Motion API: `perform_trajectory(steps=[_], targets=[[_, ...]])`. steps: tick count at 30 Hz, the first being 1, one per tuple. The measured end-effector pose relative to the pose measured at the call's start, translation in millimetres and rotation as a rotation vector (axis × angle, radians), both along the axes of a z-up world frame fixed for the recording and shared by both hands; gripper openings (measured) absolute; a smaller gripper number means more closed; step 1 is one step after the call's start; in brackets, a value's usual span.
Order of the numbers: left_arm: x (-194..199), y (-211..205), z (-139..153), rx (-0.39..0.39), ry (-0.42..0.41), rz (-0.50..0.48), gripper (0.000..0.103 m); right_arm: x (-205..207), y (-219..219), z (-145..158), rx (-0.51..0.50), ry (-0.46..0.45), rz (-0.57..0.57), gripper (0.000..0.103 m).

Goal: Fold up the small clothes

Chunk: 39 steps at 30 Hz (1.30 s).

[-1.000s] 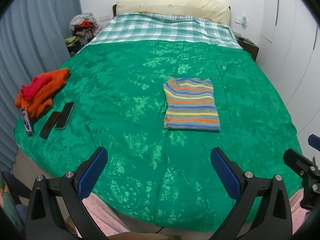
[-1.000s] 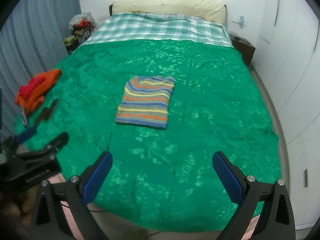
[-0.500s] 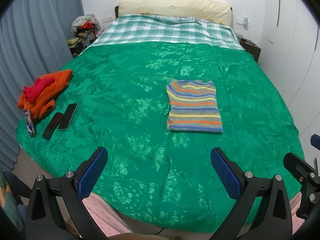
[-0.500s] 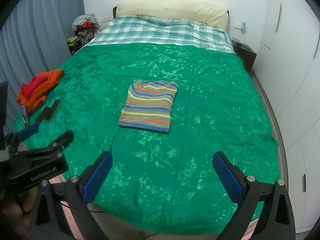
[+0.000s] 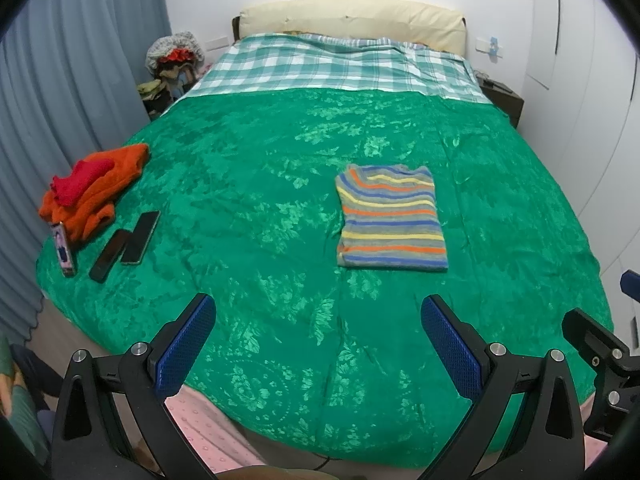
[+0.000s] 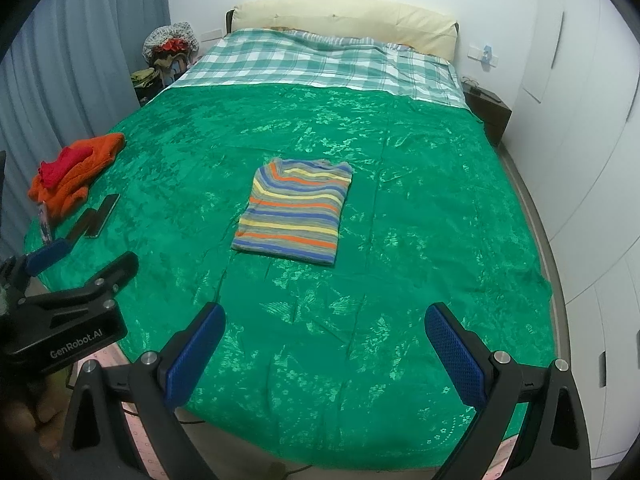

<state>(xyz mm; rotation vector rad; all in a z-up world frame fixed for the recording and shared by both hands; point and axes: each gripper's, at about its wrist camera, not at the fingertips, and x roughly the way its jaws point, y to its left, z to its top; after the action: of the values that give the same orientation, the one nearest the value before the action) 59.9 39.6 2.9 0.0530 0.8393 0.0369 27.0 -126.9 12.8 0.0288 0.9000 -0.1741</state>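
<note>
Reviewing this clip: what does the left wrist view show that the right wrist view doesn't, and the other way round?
Only the left wrist view: the left gripper from behind, jaws wide apart, and a pink mat below the bed edge.

Only the right wrist view: the right gripper from behind, also open, the left gripper's body with GenRobot.AI lettering, and more of the white wardrobe.

Both: the folded striped sweater lying flat on the green bedspread, the orange and red clothes pile, two phones, and the checked sheet.

both grippers drew back — striped sweater (image 5: 391, 218) farther
</note>
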Motion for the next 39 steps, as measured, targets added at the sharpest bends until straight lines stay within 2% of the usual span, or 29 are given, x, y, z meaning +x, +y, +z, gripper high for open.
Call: perform_trajectory(steps=[39], targets=[[-1.4,-2.0,7.4,0.009,-0.017,-0.003,0.103,1.3,2.5,-0.4,-0.009,0.004,0.009,0.099]])
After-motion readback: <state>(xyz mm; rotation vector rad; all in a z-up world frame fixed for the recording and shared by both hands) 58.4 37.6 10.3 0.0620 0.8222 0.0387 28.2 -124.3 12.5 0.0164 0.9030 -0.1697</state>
